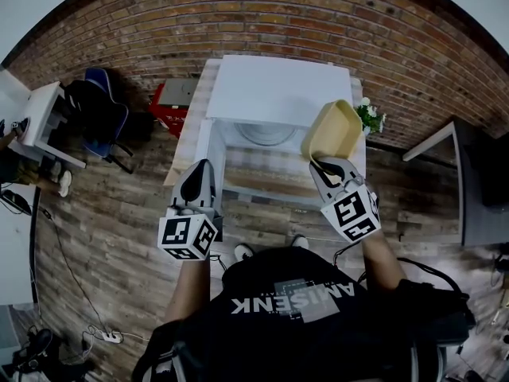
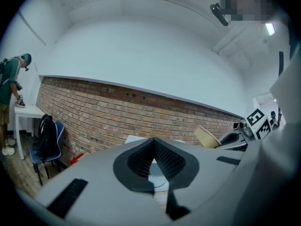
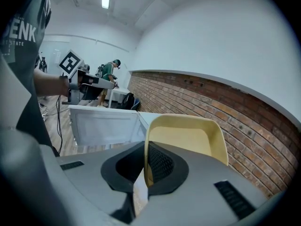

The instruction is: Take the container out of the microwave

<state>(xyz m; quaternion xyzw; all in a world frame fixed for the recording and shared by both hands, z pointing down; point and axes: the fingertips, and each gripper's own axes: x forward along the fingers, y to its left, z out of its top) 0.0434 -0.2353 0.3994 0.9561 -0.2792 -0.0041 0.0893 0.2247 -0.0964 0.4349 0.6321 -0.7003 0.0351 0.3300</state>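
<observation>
The yellow container [image 1: 334, 130] hangs tilted in the air beside the right edge of the white microwave [image 1: 278, 86], outside its cavity. My right gripper [image 1: 322, 165] is shut on the near rim. In the right gripper view that rim [image 3: 188, 135] stands between the pads of the right gripper [image 3: 145, 173]. The microwave door [image 1: 205, 146] stands open at the left, and the glass turntable [image 1: 266, 134] shows inside. My left gripper [image 1: 199, 183] is shut and holds nothing, close by the door. In the left gripper view the left gripper [image 2: 153, 161] points level at the microwave, with the container [image 2: 207, 136] at the right.
The microwave sits on a narrow wooden table [image 1: 191, 122] against a brick wall [image 1: 159, 22]. A red box [image 1: 176, 102], a chair with a black backpack [image 1: 99, 110] and a white table [image 1: 40, 122] stand left. A small plant [image 1: 370, 118] and a dark table [image 1: 477, 181] stand right. A person [image 3: 109, 74] stands far off.
</observation>
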